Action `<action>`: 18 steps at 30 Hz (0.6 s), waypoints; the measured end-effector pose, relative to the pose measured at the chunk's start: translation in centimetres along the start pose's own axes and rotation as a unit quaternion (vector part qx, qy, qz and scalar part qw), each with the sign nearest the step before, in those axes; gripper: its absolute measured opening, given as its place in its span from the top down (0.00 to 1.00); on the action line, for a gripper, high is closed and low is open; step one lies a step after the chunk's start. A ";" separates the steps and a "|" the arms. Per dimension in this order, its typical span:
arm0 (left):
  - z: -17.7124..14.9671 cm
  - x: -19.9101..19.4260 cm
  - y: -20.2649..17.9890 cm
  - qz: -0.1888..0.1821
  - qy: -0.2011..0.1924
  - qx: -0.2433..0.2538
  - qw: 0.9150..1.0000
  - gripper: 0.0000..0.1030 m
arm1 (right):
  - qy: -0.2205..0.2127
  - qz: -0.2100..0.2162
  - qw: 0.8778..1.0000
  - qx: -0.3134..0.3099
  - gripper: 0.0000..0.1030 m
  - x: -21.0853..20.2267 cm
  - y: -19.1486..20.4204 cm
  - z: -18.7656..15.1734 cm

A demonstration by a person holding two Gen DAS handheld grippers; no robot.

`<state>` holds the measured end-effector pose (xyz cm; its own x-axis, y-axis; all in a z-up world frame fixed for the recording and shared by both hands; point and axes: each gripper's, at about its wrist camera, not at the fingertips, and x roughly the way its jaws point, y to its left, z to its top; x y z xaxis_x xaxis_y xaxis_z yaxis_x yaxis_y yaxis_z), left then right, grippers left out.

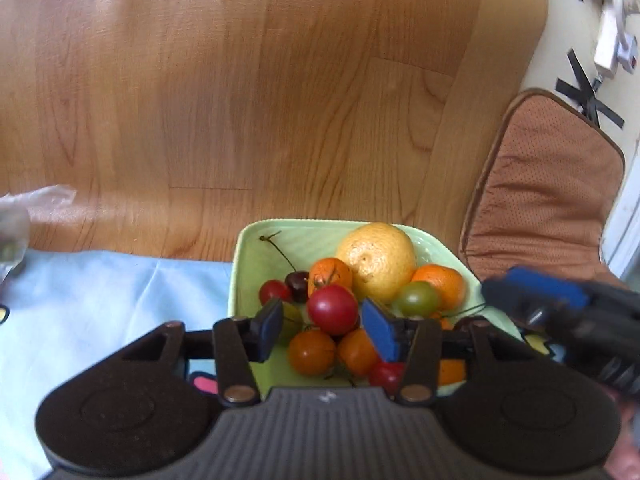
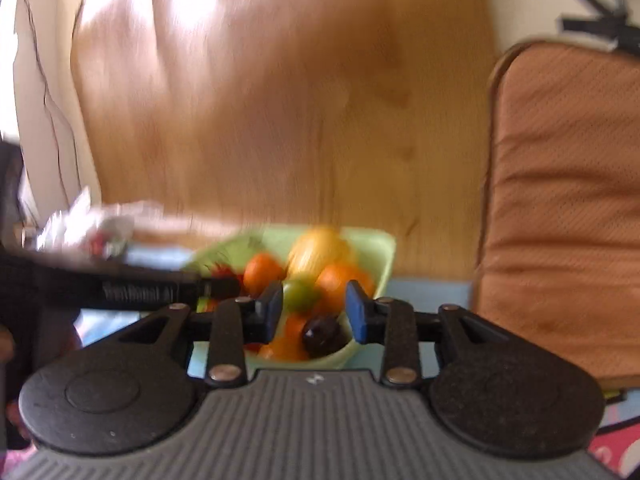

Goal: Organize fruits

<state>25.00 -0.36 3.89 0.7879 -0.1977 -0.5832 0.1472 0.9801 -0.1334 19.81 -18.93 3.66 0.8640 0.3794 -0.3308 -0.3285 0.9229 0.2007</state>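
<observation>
Wooden table [image 1: 240,92]: sharp grain in the left wrist view, smeared by motion blur in the right wrist view. Brown padded cushion [image 2: 568,208]: fills the right side of the right wrist view, only a corner of it in the left. Pale blue cloth [image 1: 100,300]: broad in the left wrist view, a sliver in the right. Green tray [image 1: 248,248]: sits on the cloth at the table's near edge, its near rim hidden behind each gripper body. Fruits in the tray: large yellow citrus [image 1: 376,260] at the back, oranges [image 1: 440,284], red tomato [image 1: 333,309], green tomato [image 1: 418,299], dark cherry [image 1: 297,285] with long stem; the right wrist view shows these only as blurred colours, though a dark cherry [image 2: 322,336] at the near corner is plain there. Crumpled clear plastic [image 2: 88,224]: far left, contents unreadable. Left gripper [image 1: 326,330]: fingers partly spread above the fruit pile, nothing pinched. Right gripper [image 2: 314,312]: fingers partly spread over the tray, holding nothing; in the left wrist view it enters blurred at the right edge.
</observation>
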 end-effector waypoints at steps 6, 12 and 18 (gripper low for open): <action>-1.1 -5.7 0.0 0.012 -0.031 -0.038 0.999 0.56 | -0.029 -0.015 0.999 0.036 0.59 -1.5 -1.1 0.4; -5.1 -11.5 -2.5 0.055 -0.021 -0.010 0.998 0.52 | 0.007 -0.020 0.998 0.060 0.59 -4.2 0.1 0.4; -8.9 -15.0 -4.4 0.079 0.002 -0.010 0.997 0.47 | 0.057 -0.004 0.998 0.028 0.59 -9.8 3.1 -3.4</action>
<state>7.21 -1.91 6.07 0.7979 -0.0409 -0.6015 0.0093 0.9984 -0.0556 8.97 -19.54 4.40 0.8166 0.3795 -0.4349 -0.2970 0.9224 0.2470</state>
